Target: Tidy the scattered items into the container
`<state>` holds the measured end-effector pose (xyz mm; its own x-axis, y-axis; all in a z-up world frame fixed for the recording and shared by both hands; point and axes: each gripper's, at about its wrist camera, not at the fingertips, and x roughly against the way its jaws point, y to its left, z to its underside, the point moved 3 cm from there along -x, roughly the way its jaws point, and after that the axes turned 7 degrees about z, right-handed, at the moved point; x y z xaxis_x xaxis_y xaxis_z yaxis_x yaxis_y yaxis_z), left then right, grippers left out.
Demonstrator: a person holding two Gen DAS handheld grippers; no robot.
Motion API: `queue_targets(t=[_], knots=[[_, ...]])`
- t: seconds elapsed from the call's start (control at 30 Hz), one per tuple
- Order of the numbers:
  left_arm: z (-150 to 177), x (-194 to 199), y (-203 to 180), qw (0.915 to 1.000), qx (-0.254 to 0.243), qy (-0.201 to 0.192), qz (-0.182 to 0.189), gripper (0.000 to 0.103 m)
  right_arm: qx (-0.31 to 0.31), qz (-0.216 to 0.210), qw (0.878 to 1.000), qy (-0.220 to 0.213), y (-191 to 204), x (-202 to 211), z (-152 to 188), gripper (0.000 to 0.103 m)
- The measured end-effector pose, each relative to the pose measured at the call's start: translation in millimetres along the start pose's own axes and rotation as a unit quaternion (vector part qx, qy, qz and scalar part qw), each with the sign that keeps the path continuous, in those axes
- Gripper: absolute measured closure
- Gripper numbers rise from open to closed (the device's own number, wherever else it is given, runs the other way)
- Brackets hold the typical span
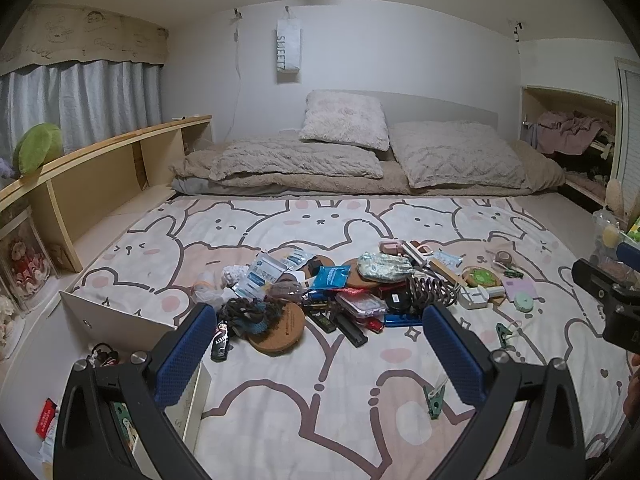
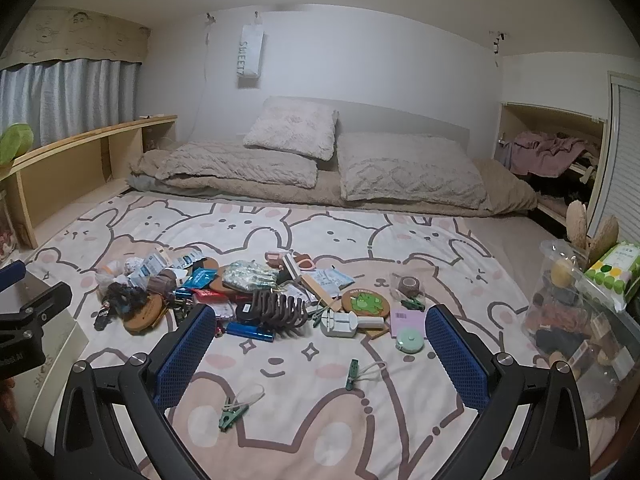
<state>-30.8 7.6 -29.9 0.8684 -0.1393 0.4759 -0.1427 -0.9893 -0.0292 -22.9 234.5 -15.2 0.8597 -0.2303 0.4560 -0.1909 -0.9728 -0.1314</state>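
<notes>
both grippers, left (image 1: 316, 344) and right (image 2: 316, 344), wide apart, empty above the clutter pile (image 2: 224, 292)

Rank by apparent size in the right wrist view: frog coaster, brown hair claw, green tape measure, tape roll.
1. Brown hair claw
2. Frog coaster
3. Green tape measure and tape roll look alike; the roll lies farther away, so unranked.

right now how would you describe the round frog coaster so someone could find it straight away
Look at the bunny-print sheet and the pile of clutter at its middle. On the pile's right edge lies the frog coaster, flat beside a white box. Unlike the plain cork coasters, its face carries a green frog.
</notes>
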Motion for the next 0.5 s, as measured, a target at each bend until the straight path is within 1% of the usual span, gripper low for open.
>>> queue_targets(t=[0.23,0.5], knots=[[7.7,-17.8,-3.2,0.9997,-0.004,0.023,-0.003,0.0,-0.006,0.003,1.0,0.027,-2.4,-21.0,8.8,0.0],[17.4,-39.0,-9.2,0.9987,-0.002,0.051,0.007,0.0,-0.012,0.003,0.998,0.056,-7.3,-39.2,20.4,0.0]])
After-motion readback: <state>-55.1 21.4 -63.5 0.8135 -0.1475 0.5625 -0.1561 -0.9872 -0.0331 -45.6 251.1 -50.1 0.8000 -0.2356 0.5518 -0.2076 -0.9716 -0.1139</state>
